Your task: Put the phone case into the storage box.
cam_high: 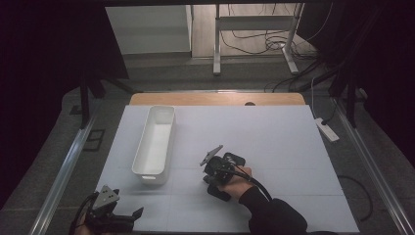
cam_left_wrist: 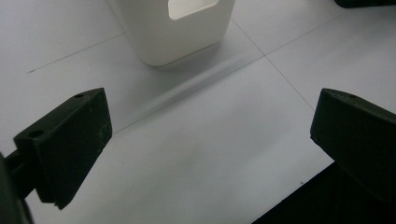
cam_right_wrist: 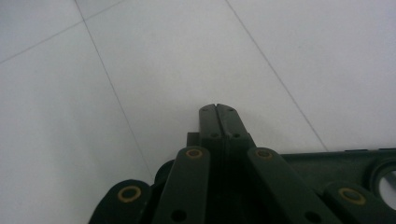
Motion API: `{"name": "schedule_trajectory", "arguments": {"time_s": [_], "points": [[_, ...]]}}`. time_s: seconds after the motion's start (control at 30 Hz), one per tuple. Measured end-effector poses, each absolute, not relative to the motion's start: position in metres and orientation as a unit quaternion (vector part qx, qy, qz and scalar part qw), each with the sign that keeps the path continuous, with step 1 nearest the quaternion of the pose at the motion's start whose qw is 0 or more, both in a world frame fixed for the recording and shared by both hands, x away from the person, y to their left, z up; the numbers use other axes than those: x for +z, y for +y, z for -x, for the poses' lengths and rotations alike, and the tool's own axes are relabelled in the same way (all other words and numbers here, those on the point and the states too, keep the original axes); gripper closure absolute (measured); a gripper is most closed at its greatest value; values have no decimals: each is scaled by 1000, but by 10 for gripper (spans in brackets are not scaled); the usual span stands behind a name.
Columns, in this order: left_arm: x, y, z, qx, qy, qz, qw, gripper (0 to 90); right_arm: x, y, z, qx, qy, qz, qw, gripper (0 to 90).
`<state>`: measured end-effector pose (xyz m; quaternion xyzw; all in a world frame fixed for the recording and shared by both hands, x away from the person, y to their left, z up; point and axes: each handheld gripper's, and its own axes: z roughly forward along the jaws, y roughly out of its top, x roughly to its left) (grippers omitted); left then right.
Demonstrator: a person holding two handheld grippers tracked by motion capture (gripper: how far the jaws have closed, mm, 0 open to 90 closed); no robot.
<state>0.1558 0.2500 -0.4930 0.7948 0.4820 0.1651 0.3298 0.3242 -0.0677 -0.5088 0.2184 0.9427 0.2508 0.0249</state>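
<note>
Smooth white oblong plastic bin (cam_high: 154, 145) on matte table (cam_high: 274, 142).

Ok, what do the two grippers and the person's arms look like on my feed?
Both grippers are black. The left gripper carries a grey three-cornered plate and has blocky black pads. The right gripper has a like plate, brass-ringed pivots on its linkage bars, and a black cable running along a dark sleeve.
</note>
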Motion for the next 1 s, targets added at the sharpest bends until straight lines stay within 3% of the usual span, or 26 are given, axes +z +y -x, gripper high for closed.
{"name": "schedule_trajectory", "arguments": {"time_s": [1.0], "points": [[-493,248,-156,167,480,-797,325,0,-510,-93,-309,236,948,-215,15,900]]}}
